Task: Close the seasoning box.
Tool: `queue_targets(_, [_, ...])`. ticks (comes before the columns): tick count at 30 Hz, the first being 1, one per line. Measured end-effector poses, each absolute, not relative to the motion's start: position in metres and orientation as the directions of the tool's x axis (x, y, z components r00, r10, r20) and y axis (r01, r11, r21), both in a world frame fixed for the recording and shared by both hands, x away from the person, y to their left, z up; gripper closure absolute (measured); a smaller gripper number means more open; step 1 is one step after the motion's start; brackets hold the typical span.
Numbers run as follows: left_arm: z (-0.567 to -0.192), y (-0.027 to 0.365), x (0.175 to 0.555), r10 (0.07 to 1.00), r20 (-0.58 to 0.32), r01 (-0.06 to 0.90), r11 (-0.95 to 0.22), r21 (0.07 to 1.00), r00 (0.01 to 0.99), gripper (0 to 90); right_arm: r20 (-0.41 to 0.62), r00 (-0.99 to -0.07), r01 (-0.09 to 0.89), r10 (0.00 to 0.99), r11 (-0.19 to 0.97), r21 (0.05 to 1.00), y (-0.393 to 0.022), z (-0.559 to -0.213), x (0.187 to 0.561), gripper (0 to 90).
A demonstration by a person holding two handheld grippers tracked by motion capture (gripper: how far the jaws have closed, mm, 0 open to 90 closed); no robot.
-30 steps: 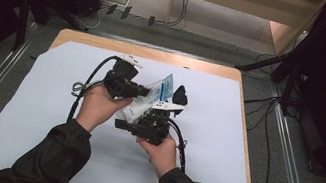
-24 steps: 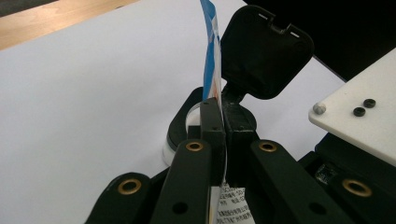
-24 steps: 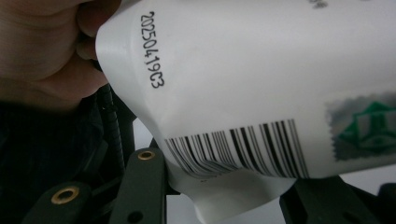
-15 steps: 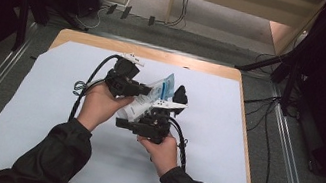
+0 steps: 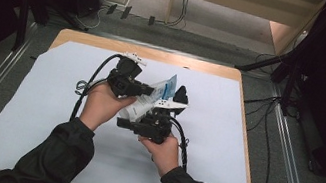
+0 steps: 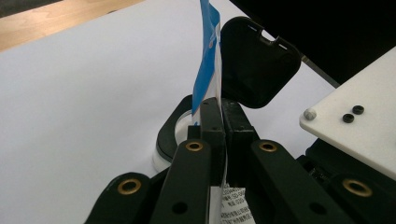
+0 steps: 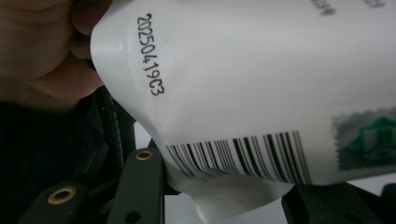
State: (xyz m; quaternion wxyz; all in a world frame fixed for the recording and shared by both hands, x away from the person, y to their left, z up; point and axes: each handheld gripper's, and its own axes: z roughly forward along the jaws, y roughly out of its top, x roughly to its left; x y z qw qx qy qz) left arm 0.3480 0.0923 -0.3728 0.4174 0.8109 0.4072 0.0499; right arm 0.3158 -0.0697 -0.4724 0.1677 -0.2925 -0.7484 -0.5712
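We log a wooden table point(image 5: 244, 136) under white sheet point(image 5: 35, 114), white-and-blue pouch point(image 5: 161, 91) held above mid-table, left gripper point(image 6: 219, 112) pinching its edge, right gripper point(image 5: 158, 121) beneath, jaw state untellable, black hinged case point(image 6: 252, 60) open behind.

White packet point(image 7: 261, 84) printed "2025041 9C3", a barcode beneath, small unreadable print elsewhere

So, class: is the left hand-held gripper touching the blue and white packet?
Touching. The left gripper view shows the left hand-held gripper with its jaws closed on the packet, whose edge rises straight out from between them.
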Motion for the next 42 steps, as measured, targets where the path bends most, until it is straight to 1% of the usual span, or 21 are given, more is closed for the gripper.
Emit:
queue_targets(12, [-0.3722, 0.0925, 0.3481, 0.692, -0.273, 0.629, -0.330, 0.704, 0.668, 87.7, 0.609, -0.761, 0.645, 0.225, 0.155, 0.749, -0.0702, -0.4744, 0.3144, 64.2])
queue_targets(18, [-0.3727, 0.0916, 0.3480, 0.695, -0.261, 0.626, -0.338, 0.703, 0.670, 89.4, 0.615, -0.756, 0.651, 0.223, 0.158, 0.743, -0.0698, -0.4748, 0.3146, 64.5])
queue_targets(42, [-0.3767, 0.0904, 0.3477, 0.700, -0.245, 0.620, -0.349, 0.703, 0.671, 90.0, 0.614, -0.754, 0.653, 0.233, 0.167, 0.739, -0.0689, -0.4781, 0.3148, 64.8])
